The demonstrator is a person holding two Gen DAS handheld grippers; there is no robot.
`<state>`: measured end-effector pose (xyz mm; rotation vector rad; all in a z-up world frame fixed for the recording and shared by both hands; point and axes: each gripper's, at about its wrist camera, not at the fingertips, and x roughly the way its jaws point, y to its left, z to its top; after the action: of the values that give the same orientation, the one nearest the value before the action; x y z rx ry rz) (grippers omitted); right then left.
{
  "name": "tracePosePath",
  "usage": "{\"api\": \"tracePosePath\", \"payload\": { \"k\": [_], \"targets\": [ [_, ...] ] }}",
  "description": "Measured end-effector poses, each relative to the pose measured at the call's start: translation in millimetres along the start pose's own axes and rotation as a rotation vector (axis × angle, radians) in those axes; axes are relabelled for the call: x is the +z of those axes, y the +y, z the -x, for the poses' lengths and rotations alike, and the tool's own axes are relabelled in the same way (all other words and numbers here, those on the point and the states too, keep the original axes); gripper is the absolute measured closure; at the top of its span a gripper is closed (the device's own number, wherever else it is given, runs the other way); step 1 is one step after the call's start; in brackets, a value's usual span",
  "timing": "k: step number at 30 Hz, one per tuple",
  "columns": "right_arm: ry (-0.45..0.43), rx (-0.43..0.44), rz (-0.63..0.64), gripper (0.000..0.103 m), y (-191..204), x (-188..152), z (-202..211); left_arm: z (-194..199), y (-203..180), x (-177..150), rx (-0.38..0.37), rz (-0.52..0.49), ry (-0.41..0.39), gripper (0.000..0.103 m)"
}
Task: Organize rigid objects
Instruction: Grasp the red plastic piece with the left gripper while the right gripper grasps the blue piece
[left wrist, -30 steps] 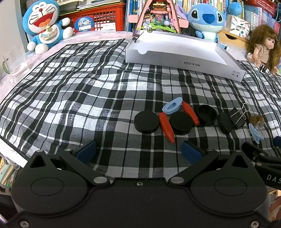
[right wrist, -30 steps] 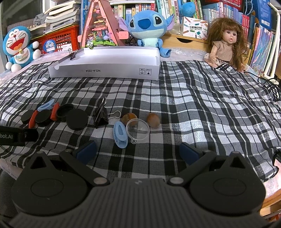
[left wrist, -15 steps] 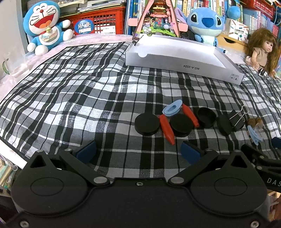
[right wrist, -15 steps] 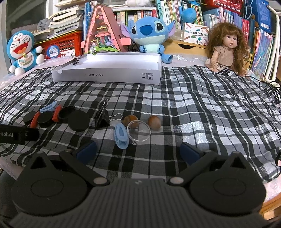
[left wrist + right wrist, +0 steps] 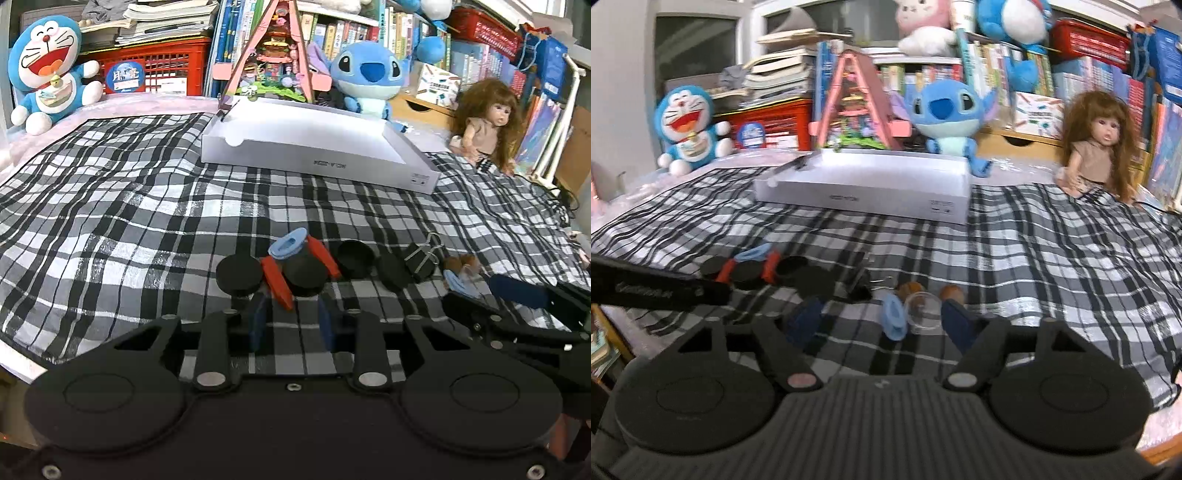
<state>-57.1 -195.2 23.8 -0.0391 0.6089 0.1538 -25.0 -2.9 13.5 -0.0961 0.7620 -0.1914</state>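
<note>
Left gripper [image 5: 290, 319] stands narrowed but open, holding nothing, just short of the red wedge [image 5: 277, 282]; right gripper [image 5: 882, 319] gapes wide around the blue clip [image 5: 894, 318] and clear cup [image 5: 923, 307] (contact indiscernible, view blurred).

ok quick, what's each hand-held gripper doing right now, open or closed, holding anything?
Left hand-held gripper: partly open, holding nothing.
Right hand-held gripper: open, holding nothing.

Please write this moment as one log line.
left gripper: open, nearing orange piece | right gripper: open, near blue clip | white box: unfilled
</note>
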Motion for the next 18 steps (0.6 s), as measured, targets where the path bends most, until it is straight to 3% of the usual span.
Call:
{"api": "tracePosePath", "payload": {
  "k": [4, 8, 9, 11, 13, 18],
  "targets": [
    [0.035, -0.016, -0.007, 0.049, -0.5, -0.9, -7.5, -8.6, 2.1, 3.4, 0.006, 0.023, 0.005, 0.075],
    [0.054, -0.020, -0.021, 0.059, -2.5, -2.2, -14.0, -18.8, 1.9, 6.2, 0.026, 0.008, -0.006, 0.075],
    [0.055, -0.021, -0.022, 0.062, -2.7, -1.6, -15.7, -20.6, 1.7, 7.0, 0.028, 0.006, -0.009, 0.076],
    [0.055, -0.018, -0.025, 0.073, -2.9, -0.7, -18.0, -22.9, 1.0, 8.0, 0.040, 0.004, -0.015, 0.090],
    [0.053, -0.020, -0.022, 0.083, -1.1, 0.9, -18.9, -21.1, 1.0, 7.9, 0.035, 0.004, -0.019, 0.094],
    [0.036, -0.002, 0.003, 0.084, 5.6, 2.0, -12.7, -11.3, -2.7, 5.6, 0.022, -0.032, -0.040, 0.094]
  ]
}}
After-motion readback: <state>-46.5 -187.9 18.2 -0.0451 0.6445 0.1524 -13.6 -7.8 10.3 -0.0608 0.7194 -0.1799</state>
